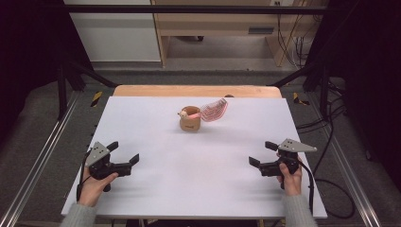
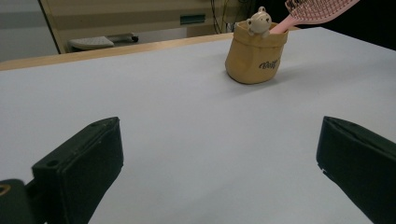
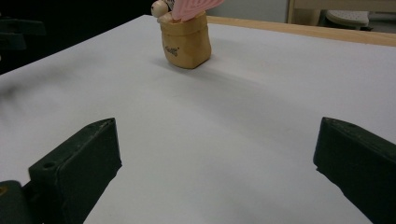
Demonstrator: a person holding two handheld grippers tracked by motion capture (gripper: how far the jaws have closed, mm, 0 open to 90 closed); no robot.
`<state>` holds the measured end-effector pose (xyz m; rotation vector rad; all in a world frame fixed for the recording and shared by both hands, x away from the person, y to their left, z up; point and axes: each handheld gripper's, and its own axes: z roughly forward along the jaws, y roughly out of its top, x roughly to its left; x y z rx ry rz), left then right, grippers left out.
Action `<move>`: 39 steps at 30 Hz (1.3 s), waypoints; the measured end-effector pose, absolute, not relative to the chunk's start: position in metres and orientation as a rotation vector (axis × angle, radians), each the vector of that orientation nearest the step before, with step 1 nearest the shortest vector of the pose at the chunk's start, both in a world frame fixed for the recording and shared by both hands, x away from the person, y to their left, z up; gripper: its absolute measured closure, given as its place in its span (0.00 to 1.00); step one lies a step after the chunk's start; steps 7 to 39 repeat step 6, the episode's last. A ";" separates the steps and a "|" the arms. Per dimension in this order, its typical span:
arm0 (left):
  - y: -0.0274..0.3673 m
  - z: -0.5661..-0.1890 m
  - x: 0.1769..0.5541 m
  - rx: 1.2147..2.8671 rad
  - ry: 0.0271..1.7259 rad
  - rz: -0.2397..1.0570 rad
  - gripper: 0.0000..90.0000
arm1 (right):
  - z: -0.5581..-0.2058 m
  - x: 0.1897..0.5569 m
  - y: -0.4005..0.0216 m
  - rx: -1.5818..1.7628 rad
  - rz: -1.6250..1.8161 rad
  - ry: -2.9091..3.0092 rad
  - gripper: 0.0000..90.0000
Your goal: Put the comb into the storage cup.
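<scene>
Toward the far edge of the table [image 1: 156,179], about midway between its side edges: a small tan pouch-shaped holder [image 1: 190,123], upright, with a pink hairbrush [image 1: 213,110] leaning out of it toward the right edge and a little bear figure [image 1: 182,113] peeking over its rim. Near the front left corner, left tongs [image 1: 124,154] released, jaws wide apart, nothing between them; near the front right corner, right tongs [image 1: 261,153] likewise spread and bare. Both well apart from the holder.

Likely trouble from here: soft, light holder tipping or sliding if brush pulled sideways rather than straight up along its lean, with no second grip steadying the base. Slim handle mostly hidden inside the pouch, so a pinch on the open-work brush head liable to slip or twist. Bear figure just beside the handle, easily knocked or dragged out along with it.

Dark script printed on the holder's front, too small and blurred to read with certainty.
</scene>
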<state>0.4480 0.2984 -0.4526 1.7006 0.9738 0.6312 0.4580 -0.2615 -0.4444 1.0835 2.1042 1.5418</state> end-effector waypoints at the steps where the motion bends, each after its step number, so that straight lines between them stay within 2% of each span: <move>1: 0.298 -0.453 0.448 1.703 0.973 0.631 0.01 | -0.444 0.458 -0.261 1.086 1.539 2.107 0.01; 39: 0.299 -0.453 0.448 1.705 0.972 0.635 0.01 | -0.445 0.458 -0.262 1.089 1.538 2.105 0.01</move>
